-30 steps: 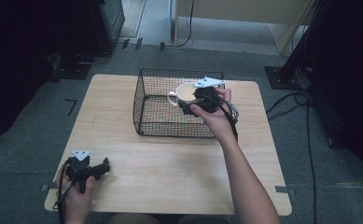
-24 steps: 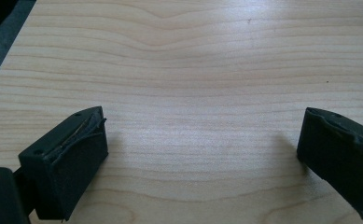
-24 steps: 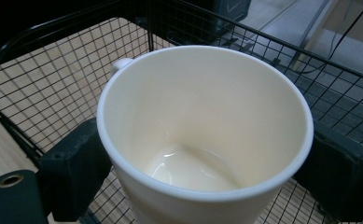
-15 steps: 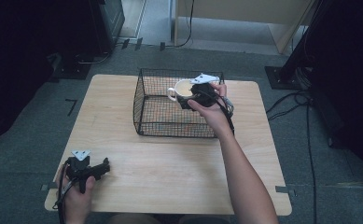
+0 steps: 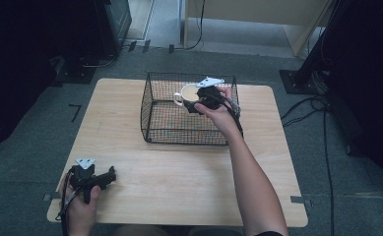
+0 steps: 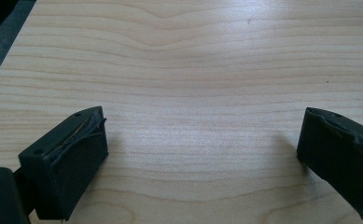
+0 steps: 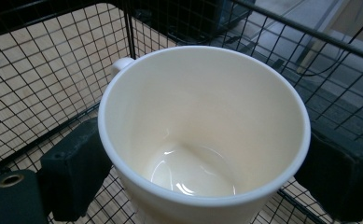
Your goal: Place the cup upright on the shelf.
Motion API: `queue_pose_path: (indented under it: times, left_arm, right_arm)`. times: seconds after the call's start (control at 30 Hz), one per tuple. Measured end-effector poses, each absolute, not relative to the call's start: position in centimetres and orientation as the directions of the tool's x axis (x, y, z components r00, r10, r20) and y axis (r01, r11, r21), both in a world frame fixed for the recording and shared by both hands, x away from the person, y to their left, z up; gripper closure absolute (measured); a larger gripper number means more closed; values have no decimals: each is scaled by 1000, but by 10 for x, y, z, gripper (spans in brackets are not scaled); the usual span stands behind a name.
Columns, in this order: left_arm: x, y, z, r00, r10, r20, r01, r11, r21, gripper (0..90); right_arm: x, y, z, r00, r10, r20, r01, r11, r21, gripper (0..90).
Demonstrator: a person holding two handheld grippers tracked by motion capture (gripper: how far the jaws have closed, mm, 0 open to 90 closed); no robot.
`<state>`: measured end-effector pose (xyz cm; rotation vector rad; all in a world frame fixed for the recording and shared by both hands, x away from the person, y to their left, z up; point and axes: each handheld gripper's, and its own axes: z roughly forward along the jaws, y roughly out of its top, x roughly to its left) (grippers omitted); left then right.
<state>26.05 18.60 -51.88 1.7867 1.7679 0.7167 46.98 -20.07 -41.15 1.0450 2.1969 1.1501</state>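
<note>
Cream ceramic is what I have in the right gripper [image 5: 197, 101]: a mug [image 5: 189, 94], empty and glossy inside, pinched across its body by the two jaws, one on each side of the wall just under the rim. I carry it inside the black wire basket [image 5: 152, 118] that stands on the far half of the wooden surface [image 5: 179, 167], toward the basket's far right corner; whether its base touches the mesh floor I cannot tell. The mug's handle [image 7: 121, 64] points away from my jaws, so they close on plain wall, which I judge the steadier grip for moving it over the basket's rim.

My right forearm reaches long across the surface, the wrist bent over the basket's near wall so the gripper angles down into it.

The left gripper [image 5: 111, 174] rests at the near left corner, well apart from the basket, jaws spread wide with nothing between them but bare wood grain. The hand lies low on the surface, parked, I think, to stay clear of the work.
</note>
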Motion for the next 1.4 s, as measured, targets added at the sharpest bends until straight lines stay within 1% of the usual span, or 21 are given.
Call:
queue_pose_path:
  times: [0.4, 0.57, 0.83, 1.23, 1.4]
  left_arm:
    - [260, 186, -519, 7, 1000, 9, 724, -12, 690, 18]
    - [260, 186, -519, 8, 1000, 10, 724, -12, 689, 18]
    - [260, 186, -519, 7, 1000, 9, 724, -11, 690, 18]
    - [260, 186, -519, 7, 1000, 9, 724, -11, 690, 18]
    - [260, 186, -519, 7, 1000, 9, 724, -11, 689, 18]
  right_arm:
    - [478, -196, -427, -622, 782, -51, 437, 400, 805, 99]
    - [481, -195, -434, -646, 762, -39, 452, 424, 785, 99]
    - [484, -195, -440, -658, 753, -29, 477, 446, 757, 99]
    - [488, -197, -445, -648, 761, -34, 512, 469, 719, 98]
    - [488, -198, -443, -614, 789, -28, 548, 453, 703, 92]
